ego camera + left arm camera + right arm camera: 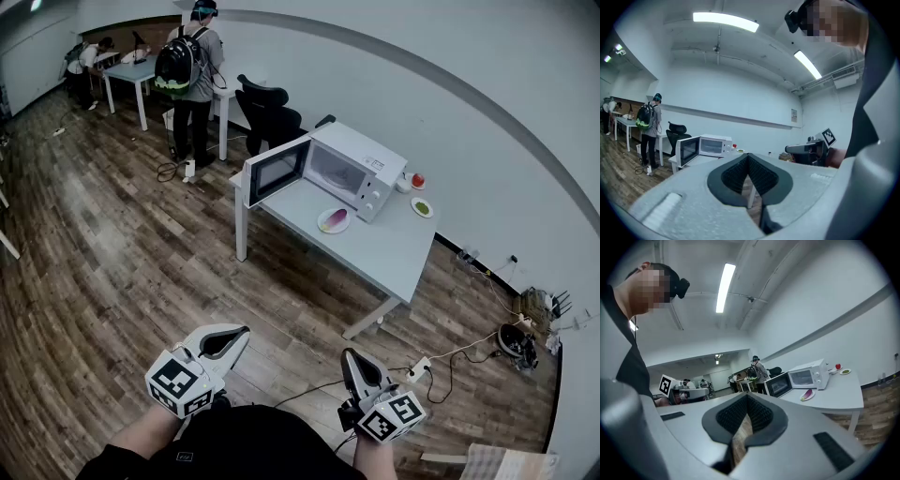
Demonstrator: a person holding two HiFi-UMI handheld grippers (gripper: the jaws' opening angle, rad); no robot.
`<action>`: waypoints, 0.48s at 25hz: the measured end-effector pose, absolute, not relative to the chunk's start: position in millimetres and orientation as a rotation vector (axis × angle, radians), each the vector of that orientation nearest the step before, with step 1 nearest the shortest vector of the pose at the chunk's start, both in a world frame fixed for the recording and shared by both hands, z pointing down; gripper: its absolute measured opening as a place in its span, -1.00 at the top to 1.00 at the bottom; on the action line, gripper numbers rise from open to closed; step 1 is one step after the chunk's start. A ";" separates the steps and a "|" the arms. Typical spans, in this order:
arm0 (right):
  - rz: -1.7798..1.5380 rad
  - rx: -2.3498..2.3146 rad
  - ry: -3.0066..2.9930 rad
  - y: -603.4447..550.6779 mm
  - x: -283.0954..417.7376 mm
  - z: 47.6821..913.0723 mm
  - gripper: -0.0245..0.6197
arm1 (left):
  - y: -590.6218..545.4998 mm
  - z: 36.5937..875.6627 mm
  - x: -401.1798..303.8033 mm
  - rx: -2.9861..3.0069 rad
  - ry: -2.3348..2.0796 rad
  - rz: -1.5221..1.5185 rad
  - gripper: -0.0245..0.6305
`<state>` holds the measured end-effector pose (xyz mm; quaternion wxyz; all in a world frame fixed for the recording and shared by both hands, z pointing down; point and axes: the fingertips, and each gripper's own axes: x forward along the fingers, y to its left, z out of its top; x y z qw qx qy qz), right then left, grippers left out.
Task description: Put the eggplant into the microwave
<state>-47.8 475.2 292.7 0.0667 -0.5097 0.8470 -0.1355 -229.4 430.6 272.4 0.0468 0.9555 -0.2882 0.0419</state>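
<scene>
A purple eggplant point(334, 219) lies on a small plate on the grey table point(394, 253), just in front of the white microwave point(361, 167), whose door point(277, 170) hangs open to the left. The right gripper view shows the eggplant point(806, 394) and microwave point(809, 375) too; the left gripper view shows the microwave point(712, 145) far off. Both grippers are held low, close to the person's body and well short of the table. My left gripper point(242, 332) and right gripper point(349, 354) are both shut with nothing between the pads point(740, 171) point(757, 412).
A small bowl with something red point(417, 181) and a green-filled dish point(422, 207) sit right of the microwave. A black office chair point(269, 114) stands behind the table. A person with a backpack point(190, 66) stands at far desks. Cables and a power strip point(419, 366) lie on the wooden floor.
</scene>
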 end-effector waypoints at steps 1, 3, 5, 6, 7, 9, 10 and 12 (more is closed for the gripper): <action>-0.410 -1.536 2.554 475.1 -47.6 292.5 0.89 | 430.4 271.9 -229.2 2.913 -0.881 0.129 0.90; -0.414 -1.535 2.553 475.2 -47.2 292.5 0.89 | 430.2 271.2 -228.6 2.910 -0.884 0.130 0.90; -0.418 -1.534 2.551 475.8 -46.3 293.1 0.89 | 430.9 270.9 -227.3 2.911 -0.884 0.133 0.90; -0.419 -1.534 2.552 476.1 -45.5 293.5 0.89 | 431.4 270.6 -226.2 2.914 -0.883 0.133 0.90; -0.418 -1.535 2.553 476.6 -44.6 294.0 0.89 | 432.0 270.3 -224.8 2.917 -0.882 0.133 0.90; -0.414 -1.539 2.555 477.8 -42.2 295.0 0.89 | 433.1 270.0 -221.5 2.921 -0.880 0.131 0.90; -0.414 -1.541 2.556 478.6 -40.7 295.5 0.89 | 433.8 270.0 -219.6 2.921 -0.880 0.131 0.90; -0.416 -1.549 2.555 479.7 -36.1 296.5 0.89 | 434.9 270.5 -214.3 2.914 -0.876 0.131 0.90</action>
